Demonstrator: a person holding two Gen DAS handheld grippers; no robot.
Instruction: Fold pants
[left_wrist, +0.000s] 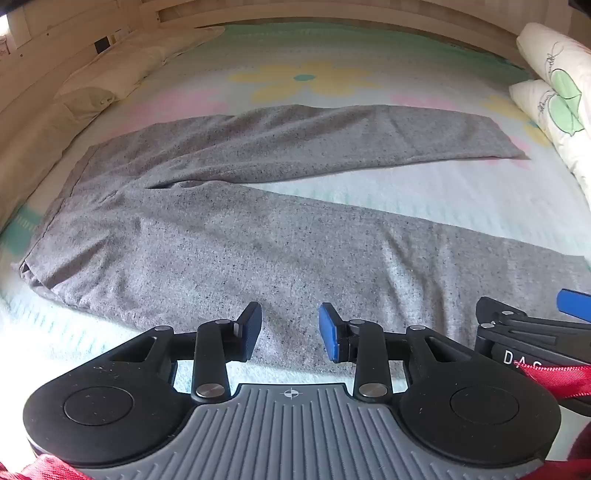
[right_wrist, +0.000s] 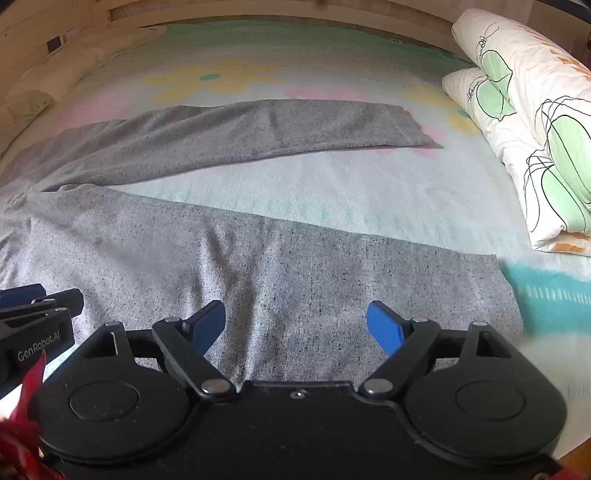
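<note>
Gray pants lie spread beneath both parted claws.

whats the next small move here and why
Probably lower both tools onto the near edge of the near leg and pinch it. The grey pants lie flat with legs spread in a V, nothing folded yet. The left tool and right tool hover over that leg, jaws apart, no cloth between them.
</note>
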